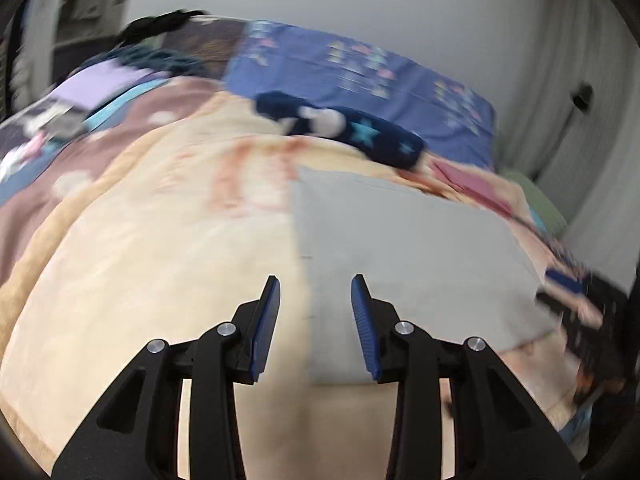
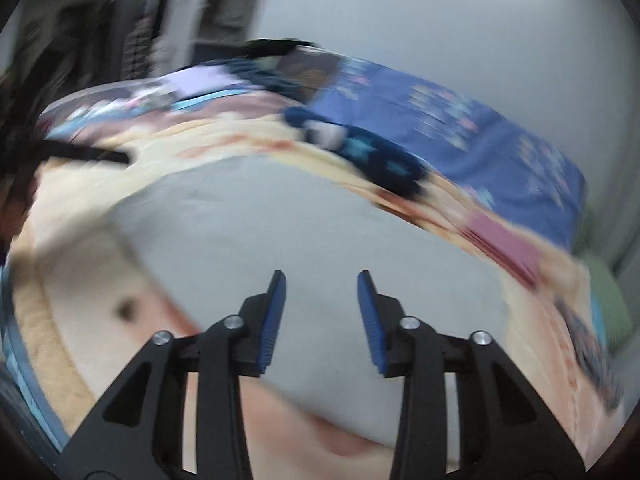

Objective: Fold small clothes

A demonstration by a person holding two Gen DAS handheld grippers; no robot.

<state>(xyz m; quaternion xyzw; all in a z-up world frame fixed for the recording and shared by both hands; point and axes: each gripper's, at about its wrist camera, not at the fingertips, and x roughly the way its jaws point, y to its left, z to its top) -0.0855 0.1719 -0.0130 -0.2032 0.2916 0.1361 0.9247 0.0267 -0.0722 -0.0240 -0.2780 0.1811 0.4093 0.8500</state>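
Note:
A folded grey cloth (image 1: 400, 240) lies flat on a cream blanket (image 1: 140, 240) on the bed. My left gripper (image 1: 316, 280) hovers over the cloth's left edge, jaws apart, with nothing between its blue pads. In the right wrist view the grey cloth (image 2: 280, 220) fills the middle. My right gripper (image 2: 320, 276) hangs above it, open and holding nothing. A navy garment with light stars (image 1: 360, 132) (image 2: 372, 152) lies beyond the grey cloth. Both views are blurred by motion.
A blue patterned sheet (image 1: 360, 64) covers the far side of the bed by a white wall. A lavender piece (image 1: 100, 84) and other clothes lie at the far left. A pink item (image 1: 472, 184) and a green one (image 1: 536, 200) sit at the right edge.

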